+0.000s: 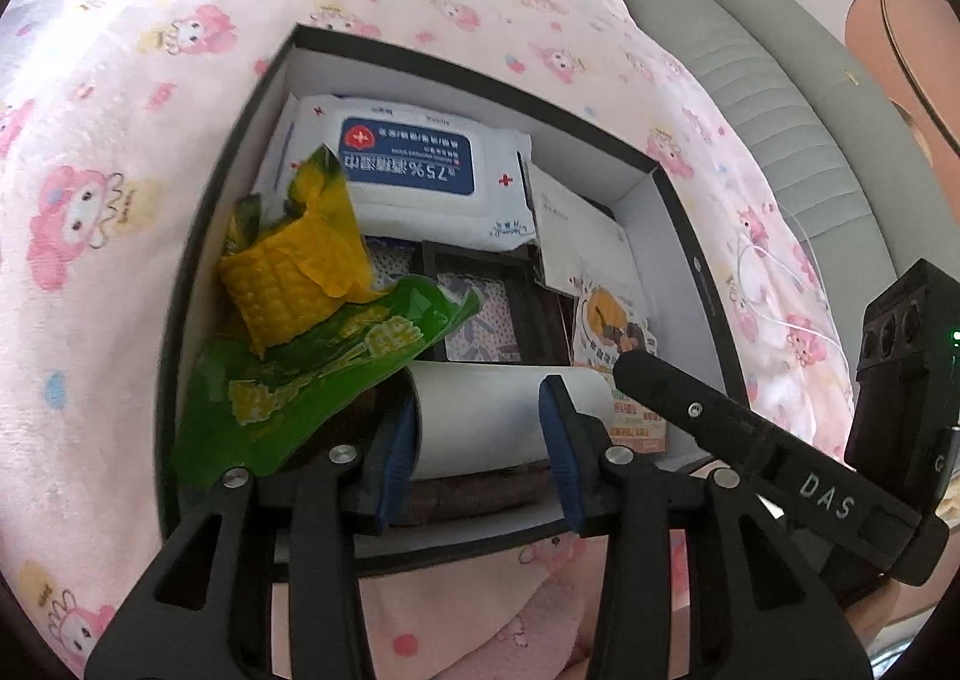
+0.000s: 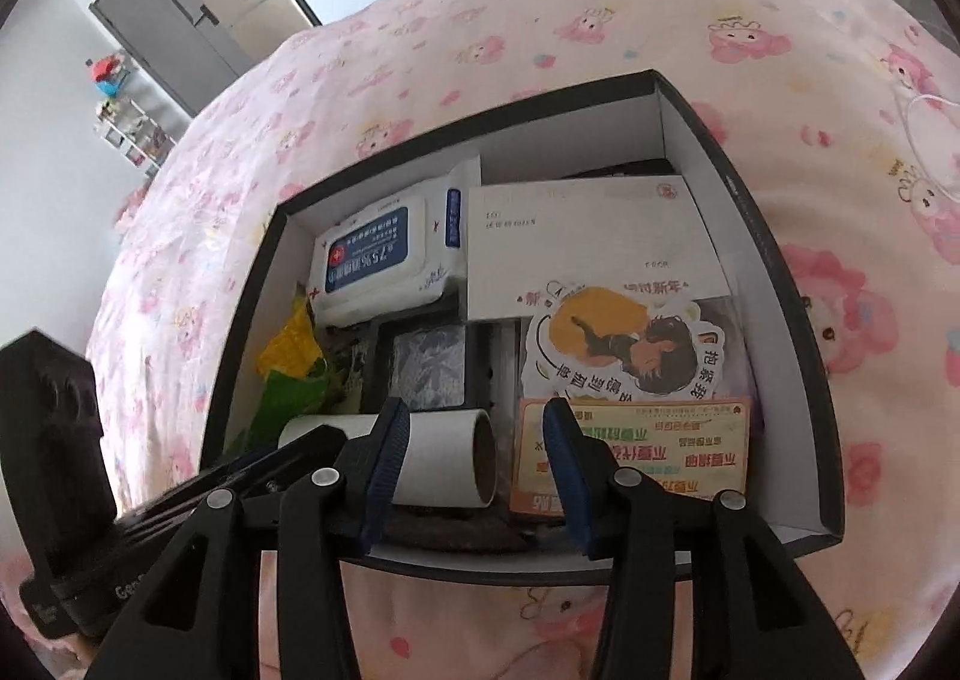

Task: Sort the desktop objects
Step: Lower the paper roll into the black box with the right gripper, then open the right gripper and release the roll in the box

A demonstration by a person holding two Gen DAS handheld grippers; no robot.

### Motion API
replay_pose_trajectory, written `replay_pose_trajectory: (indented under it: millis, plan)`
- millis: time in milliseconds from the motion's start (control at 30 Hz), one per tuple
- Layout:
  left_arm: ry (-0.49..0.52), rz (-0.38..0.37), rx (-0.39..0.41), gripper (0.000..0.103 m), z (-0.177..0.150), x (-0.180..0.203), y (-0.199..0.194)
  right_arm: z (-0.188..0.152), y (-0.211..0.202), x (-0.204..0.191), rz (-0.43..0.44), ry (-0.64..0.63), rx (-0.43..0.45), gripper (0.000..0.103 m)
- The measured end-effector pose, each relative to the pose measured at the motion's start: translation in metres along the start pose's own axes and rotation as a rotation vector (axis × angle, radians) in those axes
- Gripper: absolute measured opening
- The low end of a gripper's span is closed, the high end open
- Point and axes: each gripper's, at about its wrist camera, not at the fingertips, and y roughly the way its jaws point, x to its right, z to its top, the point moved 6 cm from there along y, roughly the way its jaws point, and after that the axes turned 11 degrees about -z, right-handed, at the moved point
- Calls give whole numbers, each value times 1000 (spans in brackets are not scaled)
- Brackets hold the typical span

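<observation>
A black box (image 1: 690,212) with white inner walls sits on a pink cartoon-print blanket (image 1: 120,140), and it is the landmark for everything here.

Inside the box, a white paper roll (image 1: 480,416) lies on its side against the near wall, resting on a dark brown cloth (image 1: 474,491). The left gripper (image 1: 480,434) reaches over that near wall with its jaws spread on either side of the roll; the blue pads (image 1: 396,452) sit just beside the roll's ends, and whether they touch it cannot be told. The right gripper (image 2: 474,464) also hovers over the near wall, jaws open and holding nothing, with one pad in front of the roll and the other in front of an orange card (image 2: 636,452).

At the box's far wall lies a white pack of wet wipes (image 1: 414,164) with a blue label. A green corn snack bag (image 1: 312,374) leans along the left wall, near the roll. A white envelope (image 2: 588,248) lies by the right wall, with a cartoon sticker (image 2: 618,344) partly over its near edge. In the middle sits a small dark frame (image 1: 486,308).

Beyond the box, past the blanket, a grey cushioned seat (image 1: 750,68) shows.
</observation>
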Motion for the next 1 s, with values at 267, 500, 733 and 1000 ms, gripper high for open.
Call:
replay_pose_trajectory:
  millis: [267, 500, 733, 1000]
  plan:
    - [165, 162, 45, 49, 4, 17, -16, 0, 1, -5, -20, -37, -2, 42]
    - [70, -11, 77, 48, 15, 13, -25, -1, 3, -11, -16, -52, 5, 42]
    - [136, 167, 49, 44, 14, -2, -21, -7, 13, -20, 28, -72, -44, 42]
    - [206, 197, 44, 30, 8, 9, -16, 2, 6, 9, -5, 26, -4, 42]
